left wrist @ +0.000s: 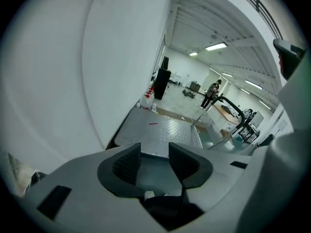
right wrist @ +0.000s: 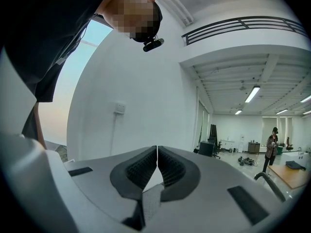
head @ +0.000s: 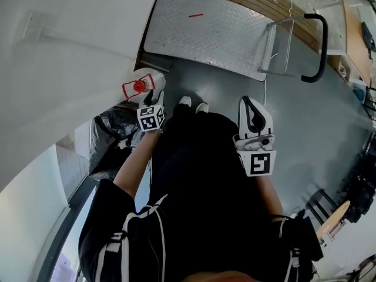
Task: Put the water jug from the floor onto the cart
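The left tool (left wrist: 154, 152), wide and empty, hangs beside the jug (head: 140, 86) on the floor (head: 311, 128), probably readied to grip it. The right tool (right wrist: 157, 154), closed and empty, idles. The cart (head: 205, 31) stands near.

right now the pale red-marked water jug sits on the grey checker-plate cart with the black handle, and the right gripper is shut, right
No: the head view shows the pale red-marked water jug on the floor beside the grey checker-plate cart, not on it. The right gripper is indeed shut.
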Tool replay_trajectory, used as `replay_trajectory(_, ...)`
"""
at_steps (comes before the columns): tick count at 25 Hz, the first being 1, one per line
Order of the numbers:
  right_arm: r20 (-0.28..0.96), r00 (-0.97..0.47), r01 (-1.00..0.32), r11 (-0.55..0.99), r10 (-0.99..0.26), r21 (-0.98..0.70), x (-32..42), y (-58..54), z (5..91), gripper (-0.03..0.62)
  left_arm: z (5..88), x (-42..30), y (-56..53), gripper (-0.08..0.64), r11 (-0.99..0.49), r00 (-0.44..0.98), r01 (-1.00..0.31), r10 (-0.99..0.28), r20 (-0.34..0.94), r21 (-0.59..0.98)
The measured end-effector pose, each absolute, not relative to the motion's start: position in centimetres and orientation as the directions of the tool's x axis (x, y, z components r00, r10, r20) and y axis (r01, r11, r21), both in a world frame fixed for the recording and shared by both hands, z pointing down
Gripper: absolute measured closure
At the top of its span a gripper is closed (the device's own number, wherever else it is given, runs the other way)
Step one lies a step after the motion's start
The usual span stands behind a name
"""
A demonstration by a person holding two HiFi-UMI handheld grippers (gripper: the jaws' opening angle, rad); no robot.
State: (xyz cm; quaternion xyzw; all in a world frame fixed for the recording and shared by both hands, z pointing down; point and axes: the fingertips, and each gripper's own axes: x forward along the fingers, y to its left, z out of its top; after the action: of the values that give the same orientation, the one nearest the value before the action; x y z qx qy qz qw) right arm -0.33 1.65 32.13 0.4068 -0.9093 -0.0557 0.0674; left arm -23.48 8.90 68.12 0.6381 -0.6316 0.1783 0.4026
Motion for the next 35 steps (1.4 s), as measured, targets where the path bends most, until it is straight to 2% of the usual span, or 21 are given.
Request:
replay_trajectory(4, 0.109, -0.668, -0.720, 0.677, -0.736, 0.153, -1.0, 1.2, 34.4, 0.572, 74.8, -25.1, 9.9, 0.385, 0.235, 0.131, -0.919, -0.573, 0.809, 0.316)
replay_trajectory(7, 0.133, -0.669, -0.716, 0.682, -0.732, 0.150, -1.5, 0.9, 36.2, 0.572, 79.0, -26.5, 10.7, 0.376, 0.264, 0.121, -0.920, -0.511, 0.851, 0.289)
replay_trajectory(13, 0.175, -0.661, -0.719, 0.682, -0.730, 0.134, -1.4, 0.9, 38.7, 0.572, 83.5, -27.4, 10.0, 0.376, 0.349, 0.133, -0.874, -0.498, 0.857, 0.339)
replay_trajectory(19, 0.188, -0.659, -0.722, 0.683, -0.728, 0.110, -1.3, 0.7, 40.6, 0.572, 87.5, -28.0, 9.0, 0.376, 0.361, 0.119, -0.879, -0.465, 0.877, 0.311)
replay_trajectory(28, 0.271, -0.607, -0.761, 0.645, -0.747, 0.071, 0.4, 0.9, 44.5, 0.572, 93.5, -29.8, 7.9, 0.376, 0.394, 0.079, -0.885, -0.396, 0.915, 0.247)
replay_trajectory(35, 0.278, -0.634, -0.745, 0.666, -0.722, 0.032, -0.7, 0.9, 45.9, 0.572, 96.9, -30.6, 7.4, 0.377, 0.390, 0.071, -0.897, -0.335, 0.940, 0.207)
